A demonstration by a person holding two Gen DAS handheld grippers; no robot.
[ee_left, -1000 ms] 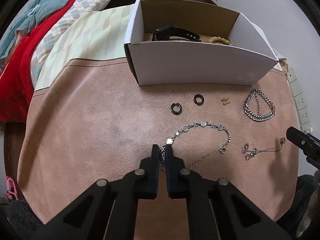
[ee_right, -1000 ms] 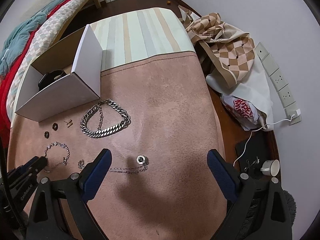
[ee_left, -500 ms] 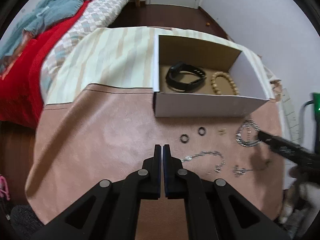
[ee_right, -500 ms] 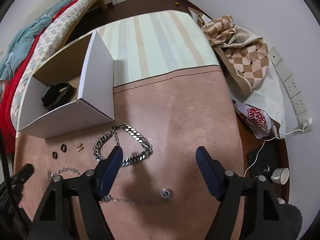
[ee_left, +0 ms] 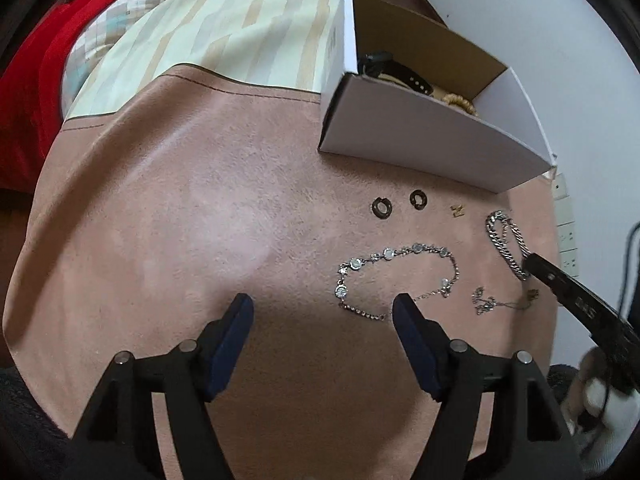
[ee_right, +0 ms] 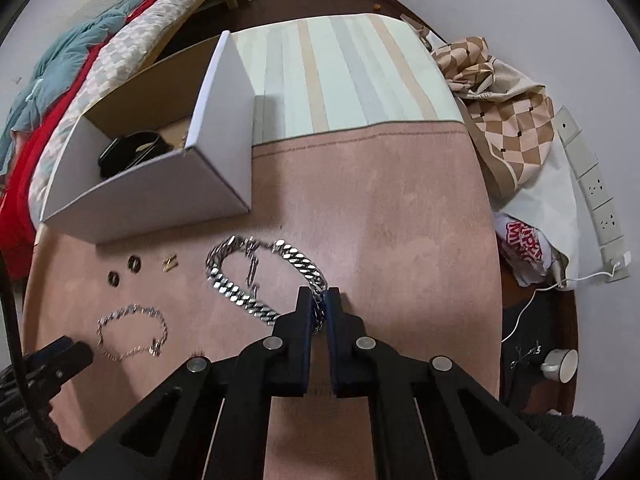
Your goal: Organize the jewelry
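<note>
My right gripper (ee_right: 318, 300) is shut on the near side of a heavy silver chain bracelet (ee_right: 236, 292) that lies on the pink mat (ee_right: 400, 220). My left gripper (ee_left: 324, 312) is open and empty, low over the mat, just left of a thin silver bracelet with round links (ee_left: 396, 256). A white cardboard box (ee_left: 424, 136) at the back holds a black band (ee_left: 396, 68) and a wooden bead bracelet (ee_left: 460, 100). Two dark rings (ee_left: 380, 208), a small gold piece (ee_left: 457, 211) and a fine silver chain (ee_left: 500, 302) lie on the mat in front of the box.
A striped cloth (ee_right: 340, 68) covers the table's far part behind the mat. A checkered cloth and bag (ee_right: 512, 128) hang off the right edge, next to wall sockets (ee_right: 596, 192). A bed with red and blue bedding (ee_right: 60, 72) stands to the left.
My left gripper let go of the thin bracelet, lifted away, came back down and now stands open. My right gripper moved forward over the heavy chain and closed on it.
</note>
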